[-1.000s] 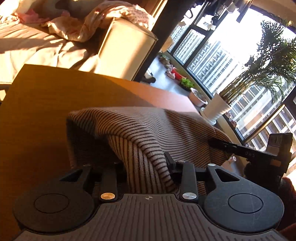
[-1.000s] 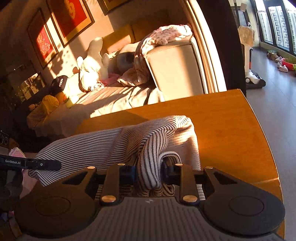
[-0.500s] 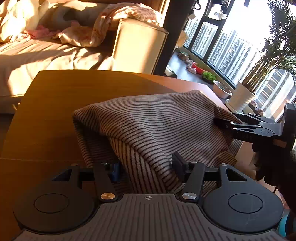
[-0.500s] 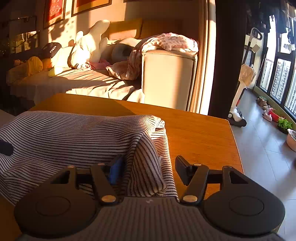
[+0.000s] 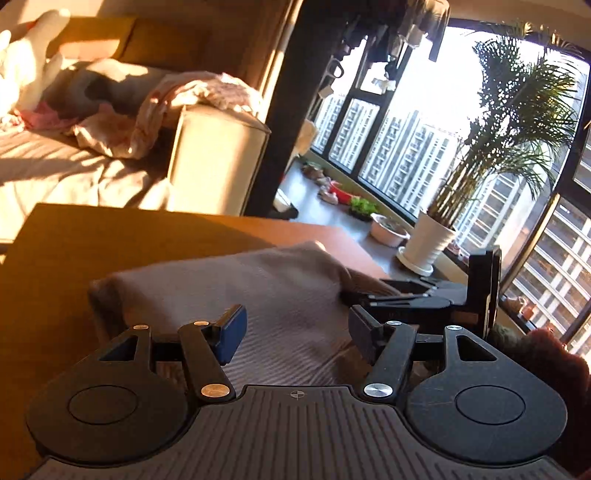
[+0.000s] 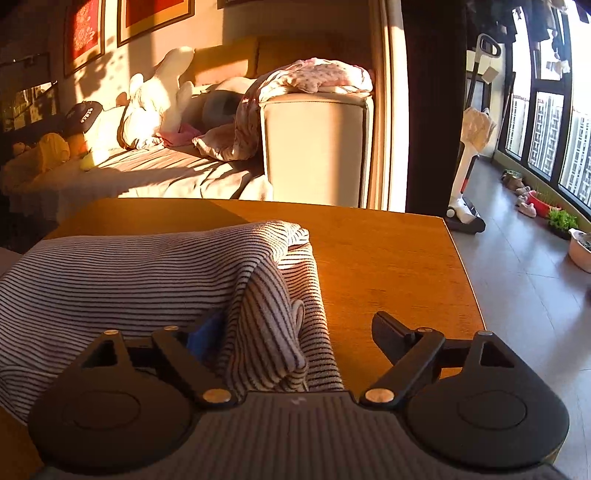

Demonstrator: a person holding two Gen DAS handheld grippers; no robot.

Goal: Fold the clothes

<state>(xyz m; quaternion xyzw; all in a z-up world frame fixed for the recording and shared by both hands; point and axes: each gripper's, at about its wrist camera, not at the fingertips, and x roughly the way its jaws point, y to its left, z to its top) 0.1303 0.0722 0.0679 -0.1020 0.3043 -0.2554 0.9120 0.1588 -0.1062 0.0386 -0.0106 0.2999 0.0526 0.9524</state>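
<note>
Soft striped knit cloth garment (image 6: 140, 273) on smooth matt wood table (image 6: 388, 266); matt blk plastic claw (image 6: 295, 332).

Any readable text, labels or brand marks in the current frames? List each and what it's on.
None can be read.
Dark cap on the sofa: pale lettering on its front, too small and blurred to read.
Red framed pictures on the wall: pale patterns only, no legible characters.
Left gripper and right gripper: no readable print; only a small round mark on the ribbed body.
Striped garment: no label in view.
</note>
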